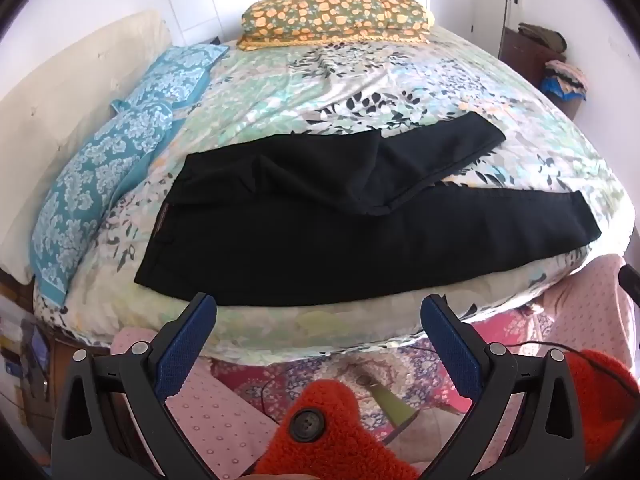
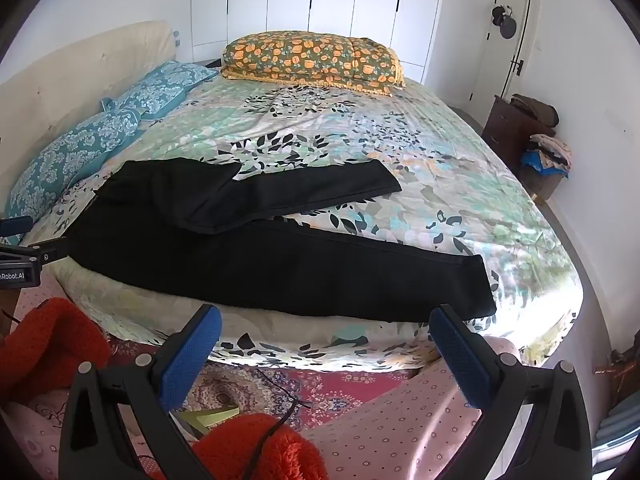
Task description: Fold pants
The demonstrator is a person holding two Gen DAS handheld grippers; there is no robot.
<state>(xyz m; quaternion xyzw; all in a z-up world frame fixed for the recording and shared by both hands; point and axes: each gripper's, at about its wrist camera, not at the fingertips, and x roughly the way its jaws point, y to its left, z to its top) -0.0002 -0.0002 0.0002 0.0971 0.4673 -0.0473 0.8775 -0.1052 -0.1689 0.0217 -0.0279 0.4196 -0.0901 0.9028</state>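
Black pants (image 1: 320, 236) lie on the floral bedspread (image 1: 320, 80) near the bed's front edge, waistband to the left, legs to the right. The far leg is partly folded over and angled away from the near leg. They also show in the right wrist view (image 2: 280, 264). My left gripper (image 1: 320, 312) is open and empty, held in front of the bed edge below the pants' middle. My right gripper (image 2: 324, 324) is open and empty, in front of the bed edge below the near leg. The left gripper's body shows at the left edge of the right wrist view (image 2: 20, 268).
Two blue patterned pillows (image 1: 100, 168) lie along the cream headboard (image 1: 60, 92) at left. A folded orange-flowered quilt (image 1: 336, 16) sits at the far side. A dark dresser (image 2: 516, 120) with clothes stands right. A patterned rug (image 2: 312, 388) and red fleece sleeves (image 1: 332, 432) are below.
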